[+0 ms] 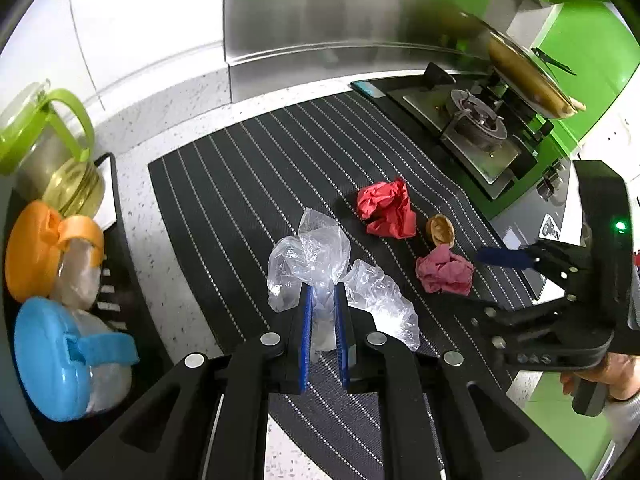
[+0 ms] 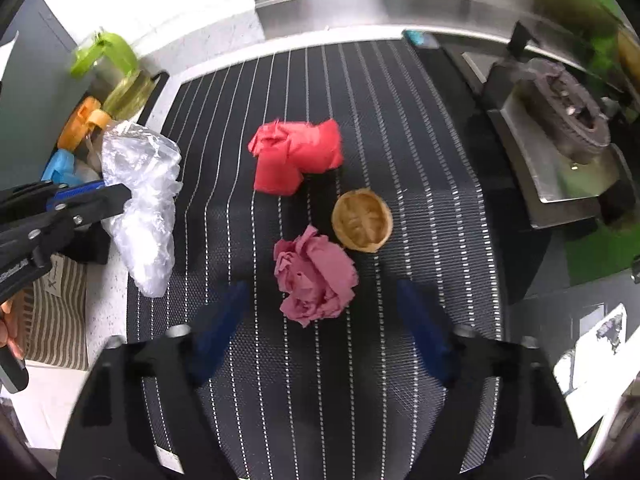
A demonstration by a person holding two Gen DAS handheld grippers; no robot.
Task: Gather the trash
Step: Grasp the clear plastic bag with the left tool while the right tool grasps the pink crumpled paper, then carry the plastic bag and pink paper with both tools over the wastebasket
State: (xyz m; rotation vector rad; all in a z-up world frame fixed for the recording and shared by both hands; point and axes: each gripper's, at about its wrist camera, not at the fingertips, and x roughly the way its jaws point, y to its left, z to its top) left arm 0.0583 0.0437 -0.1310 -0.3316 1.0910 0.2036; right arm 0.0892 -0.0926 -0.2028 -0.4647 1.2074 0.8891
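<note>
Left claw [image 1: 322, 304] pinches crinkled clear plastic [image 1: 316, 256].

Glossy crinkled plastic bag [image 1: 316, 256], matt woven mat [image 1: 248, 184], brushed metal backsplash [image 1: 320, 12].

black mat [image 2: 400, 128] with white pinstripes, clear plastic bag [image 1: 316, 256], red paper wad [image 2: 298, 156] at 12 o'clock of pink paper wad [image 2: 314, 280], tan walnut shell [image 2: 362, 220], blue gripper pads [image 1: 306, 336], green-lidded jar [image 1: 48, 144], orange lid [image 1: 32, 248], blue lid [image 1: 48, 356] at 9 o'clock
</note>
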